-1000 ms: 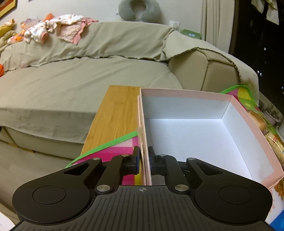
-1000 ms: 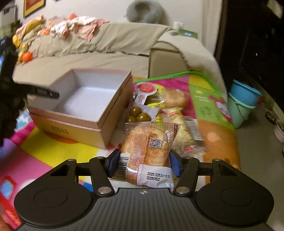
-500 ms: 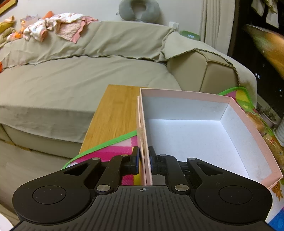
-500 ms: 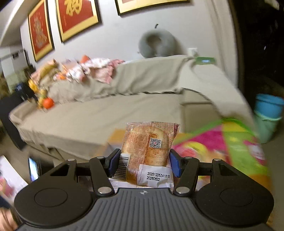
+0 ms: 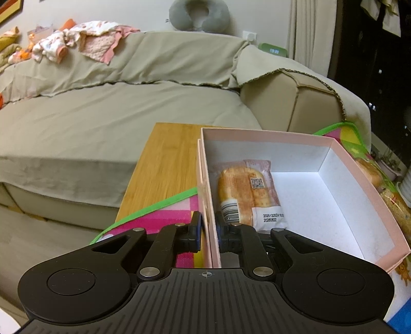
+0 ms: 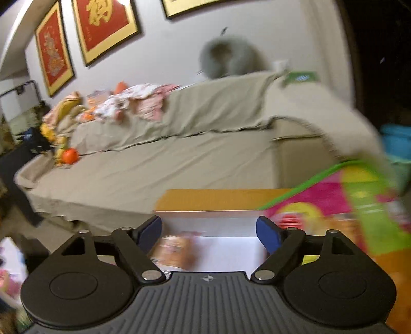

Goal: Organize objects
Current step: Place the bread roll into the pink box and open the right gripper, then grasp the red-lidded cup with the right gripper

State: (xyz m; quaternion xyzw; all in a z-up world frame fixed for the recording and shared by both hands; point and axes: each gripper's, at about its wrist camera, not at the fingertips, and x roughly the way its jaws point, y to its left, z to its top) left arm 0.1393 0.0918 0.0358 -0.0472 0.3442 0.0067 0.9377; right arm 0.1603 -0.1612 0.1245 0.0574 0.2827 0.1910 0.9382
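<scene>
Left gripper [image 5: 208,227] clamped on the near left wall of the pink box [image 5: 359,177], one pad outside, one inside, wall pinched between them. Box open-topped, white inside, standing partly on a wooden table [image 5: 167,159] and partly on a bright play mat [image 5: 164,213] with a green edge.

Wrapped bun [image 5: 248,192] lying flat on the box floor, close against the left wall, barcode and date label toward the camera. Near end just beside the inner pad; touching or not, could not tell.

Right gripper [image 6: 209,232] hanging above the box, jaws spread wide and just been opening, nothing between the blue pads [image 6: 267,232]. Same bun seen below, blurred, apart from both pads. Whole right view smeared by motion.

More wrapped snacks [image 5: 370,172] lying on the mat past the right wall of the box, only partly visible.

Background: sofa [image 5: 102,110] under a beige cover, directly behind the table. Pile of clothes [image 5: 84,46] on the sofa back, left. Grey neck pillow [image 5: 200,12] on top of the backrest against the wall. Green clock [image 5: 273,50] on the armrest end. Red framed pictures [image 6: 102,23] on the wall in the right view, blue bucket [image 6: 395,141] at far right, orange ball [image 6: 69,155] at the left end of the seat.
</scene>
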